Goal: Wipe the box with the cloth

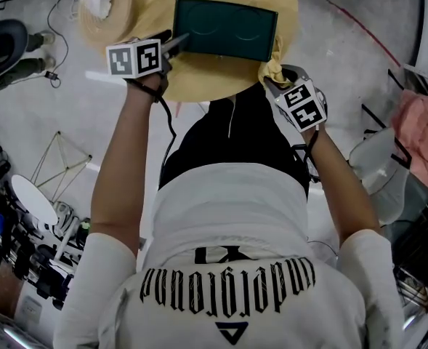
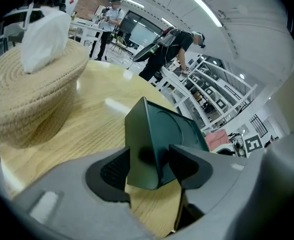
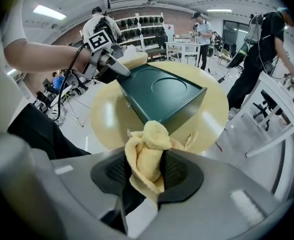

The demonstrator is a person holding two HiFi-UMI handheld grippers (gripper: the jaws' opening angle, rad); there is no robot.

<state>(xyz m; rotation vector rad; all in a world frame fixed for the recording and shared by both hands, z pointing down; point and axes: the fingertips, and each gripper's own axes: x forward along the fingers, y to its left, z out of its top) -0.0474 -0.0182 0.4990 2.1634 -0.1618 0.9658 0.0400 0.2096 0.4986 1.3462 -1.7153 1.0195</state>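
A dark green box (image 1: 226,29) with two round recesses in its top lies on a round wooden table (image 1: 199,82). My left gripper (image 1: 176,43) is shut on the box's near left corner (image 2: 144,159). The box (image 3: 159,95) shows again in the right gripper view, with the left gripper (image 3: 114,66) on its far corner. My right gripper (image 1: 273,78) is shut on a bunched yellow cloth (image 3: 147,154). The cloth (image 1: 270,70) sits just off the box's near right corner; whether it touches the box is unclear.
A woven straw basket (image 2: 29,91) with a white tissue (image 2: 44,34) on top stands on the table left of the box, and shows as the basket (image 1: 105,9) in the head view. White chairs (image 3: 276,109) and people stand around the room.
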